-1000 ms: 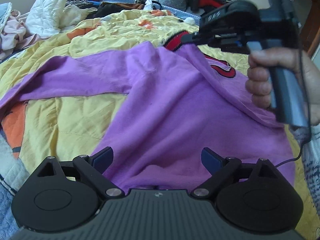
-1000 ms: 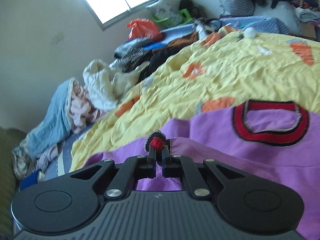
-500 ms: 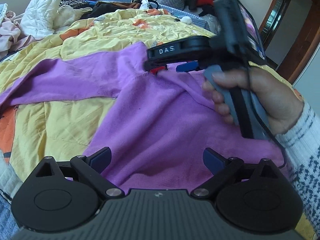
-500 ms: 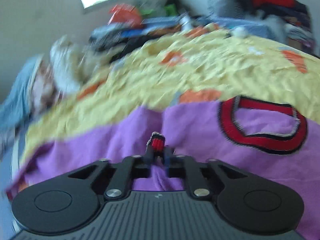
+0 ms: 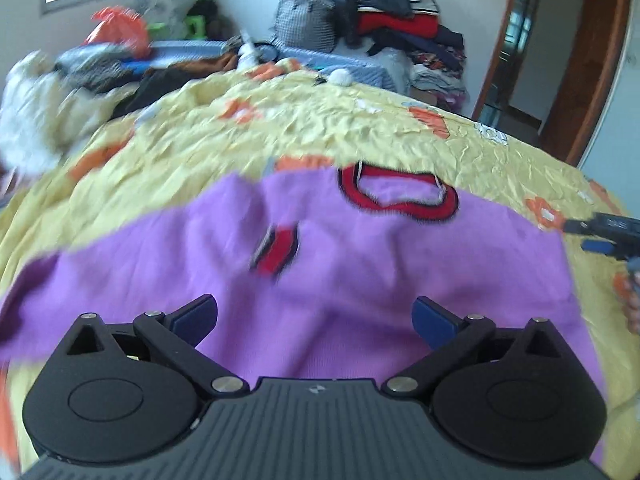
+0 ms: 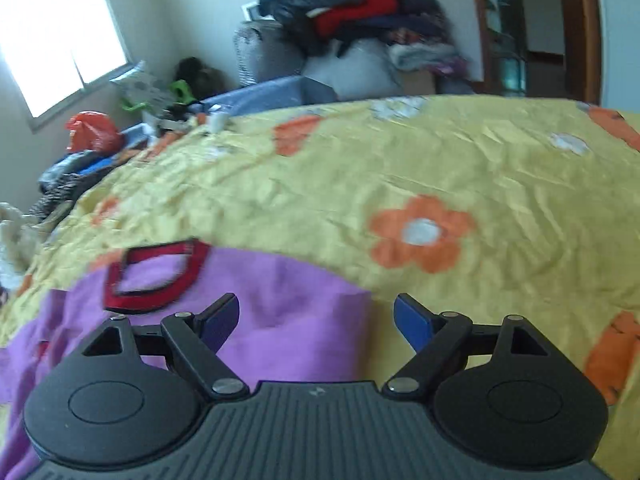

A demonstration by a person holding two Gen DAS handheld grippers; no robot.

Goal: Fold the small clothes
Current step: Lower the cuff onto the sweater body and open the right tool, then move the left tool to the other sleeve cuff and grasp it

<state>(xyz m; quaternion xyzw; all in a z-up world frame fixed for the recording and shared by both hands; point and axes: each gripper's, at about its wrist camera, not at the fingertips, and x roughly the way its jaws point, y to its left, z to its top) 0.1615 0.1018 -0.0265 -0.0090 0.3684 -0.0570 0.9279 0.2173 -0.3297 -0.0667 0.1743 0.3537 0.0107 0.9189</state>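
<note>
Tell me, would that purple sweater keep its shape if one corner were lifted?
Probably not: the purple sweater lies rumpled on the yellow quilt, so it looks floppy and would likely droop. Its fuzzy knit suggests it would drag rather than slide when pushed.

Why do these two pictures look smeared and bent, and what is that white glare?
Left wrist view: the purple sweater and the clothes pile at far left smear with motion blur; the fisheye lens curves the yellow bedspread. Right wrist view: the window is blown out white, and the red collar is blurred.
</note>
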